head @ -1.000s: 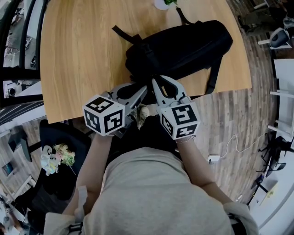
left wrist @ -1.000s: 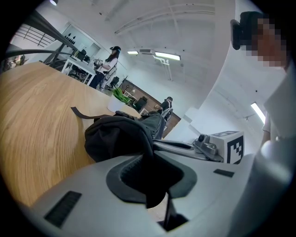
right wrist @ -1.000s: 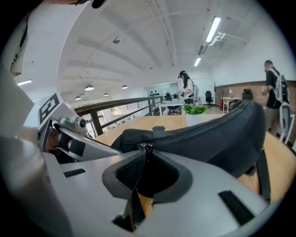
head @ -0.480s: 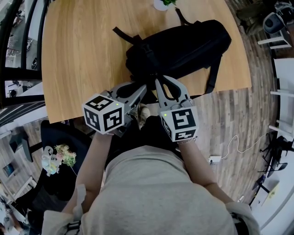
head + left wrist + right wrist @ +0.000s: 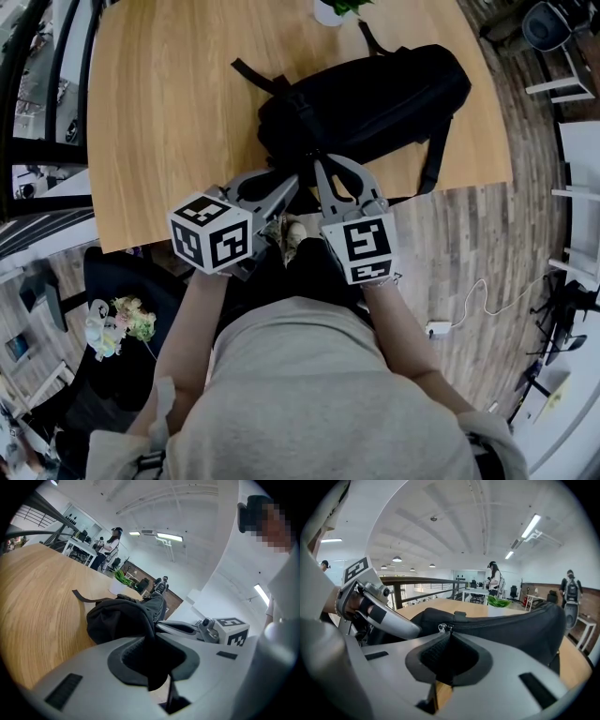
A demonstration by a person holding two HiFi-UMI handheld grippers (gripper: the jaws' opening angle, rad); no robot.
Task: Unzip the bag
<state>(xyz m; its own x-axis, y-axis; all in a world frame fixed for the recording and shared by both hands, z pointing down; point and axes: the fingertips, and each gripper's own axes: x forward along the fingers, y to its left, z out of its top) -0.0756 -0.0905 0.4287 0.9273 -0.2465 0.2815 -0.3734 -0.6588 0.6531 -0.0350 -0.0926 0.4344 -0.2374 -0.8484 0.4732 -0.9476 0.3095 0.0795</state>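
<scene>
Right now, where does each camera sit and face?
Head view: on the person's head, looking steeply down at the black fabric backpack on the light wooden table; forearms, left gripper, right gripper show.
Left gripper view: rides that gripper, looks along jaws closed on backpack fabric.
Right gripper view: rides that gripper, looks along jaws closed on the silver zipper pull.
Shared: both gripper views show the backpack and the other gripper.

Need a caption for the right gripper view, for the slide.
Right gripper closed on the zipper pull of a black backpack lying on a wooden table, ready to unzip.
</scene>
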